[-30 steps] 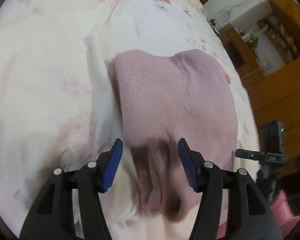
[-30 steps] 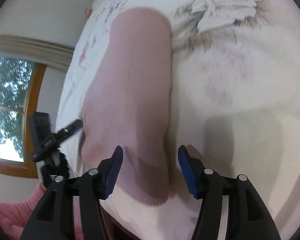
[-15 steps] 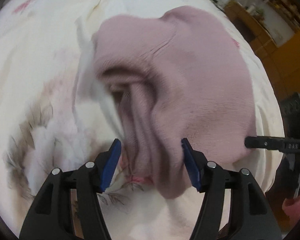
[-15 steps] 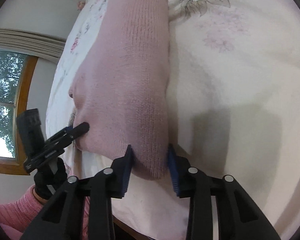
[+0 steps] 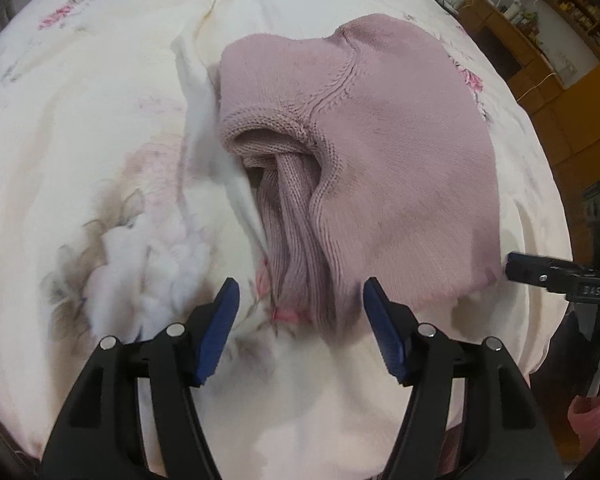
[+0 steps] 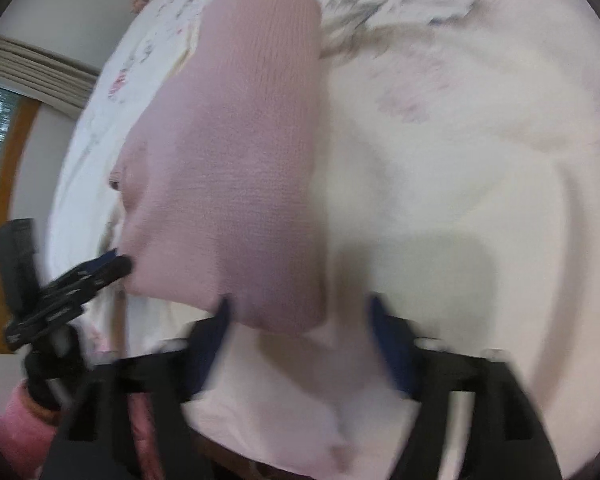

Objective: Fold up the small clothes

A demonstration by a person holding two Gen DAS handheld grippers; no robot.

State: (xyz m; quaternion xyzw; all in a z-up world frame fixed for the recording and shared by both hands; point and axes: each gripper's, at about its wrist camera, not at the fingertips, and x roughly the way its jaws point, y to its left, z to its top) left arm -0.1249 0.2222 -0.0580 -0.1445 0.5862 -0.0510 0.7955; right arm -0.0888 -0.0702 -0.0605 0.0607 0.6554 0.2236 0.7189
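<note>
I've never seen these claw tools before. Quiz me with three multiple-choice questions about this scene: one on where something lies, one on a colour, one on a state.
1. Where does the pink knitted garment lie?
A. on a floral bedspread
B. on a wooden floor
C. in a basket

2. What colour are the pads of the left claw?
A. red
B. blue
C. yellow

3. How is the right claw set?
A. shut on the garment
B. open, holding nothing
C. out of view

Answers: 1 A, cream cloth printed with flowers surrounds the garment. 2 B, both pads show blue against black arms. 3 B, its fingers stand wide apart with the garment's edge merely between them.
</note>
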